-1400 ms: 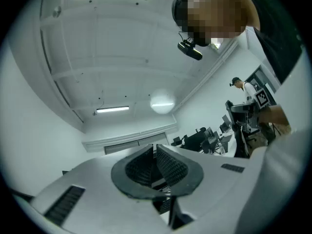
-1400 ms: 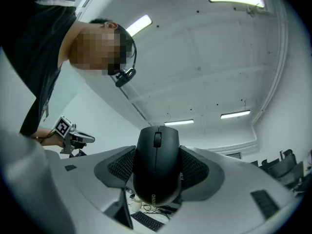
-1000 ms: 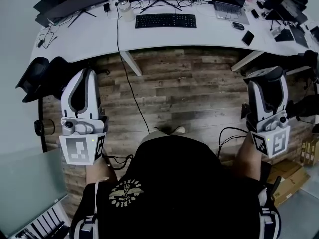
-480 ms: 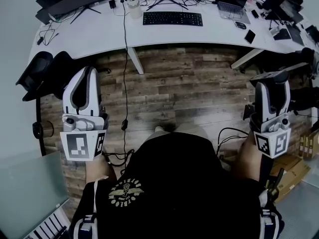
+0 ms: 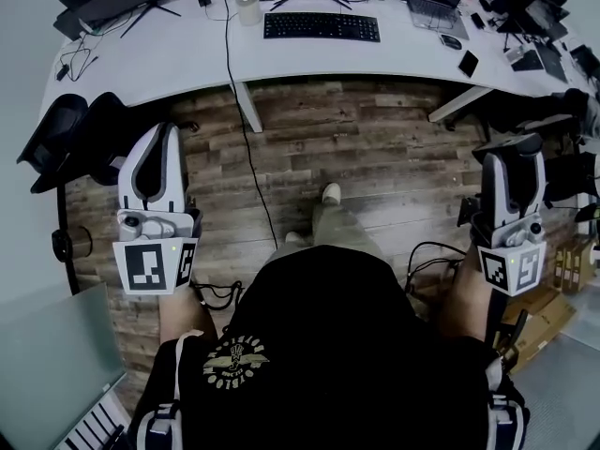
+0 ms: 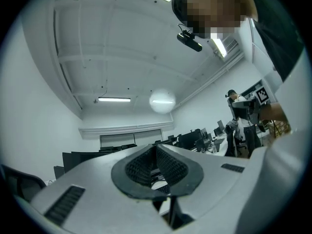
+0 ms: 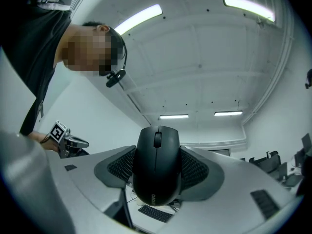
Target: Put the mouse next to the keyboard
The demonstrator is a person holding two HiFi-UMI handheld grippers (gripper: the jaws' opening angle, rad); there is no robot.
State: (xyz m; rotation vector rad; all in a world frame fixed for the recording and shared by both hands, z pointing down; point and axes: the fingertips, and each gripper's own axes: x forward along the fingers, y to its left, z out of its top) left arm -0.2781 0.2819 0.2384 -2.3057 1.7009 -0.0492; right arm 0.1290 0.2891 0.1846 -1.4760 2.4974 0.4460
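A black keyboard (image 5: 322, 26) lies on the long white desk (image 5: 187, 59) at the top of the head view, far from both grippers. My right gripper (image 5: 511, 150) is held over the wood floor at the right and is shut on a black mouse (image 7: 156, 165). The mouse stands upright between the ribbed pads, wheel facing the camera. In the right gripper view the keyboard (image 7: 153, 212) shows small below the mouse. My left gripper (image 5: 159, 137) hangs at the left, also over the floor. Its pads (image 6: 141, 165) meet with nothing between them.
On the desk are monitors, a jar (image 5: 247, 4), a laptop (image 5: 433, 12), a second mouse (image 5: 451, 41) and a phone (image 5: 468, 63). A cable (image 5: 246, 129) hangs down to the floor. A black chair (image 5: 61, 134) stands left, cardboard boxes (image 5: 544, 322) right.
The desk and keyboard have slid slightly up the head view, and a foot has stepped forward on the floor. Both grippers keep their places and their grip.
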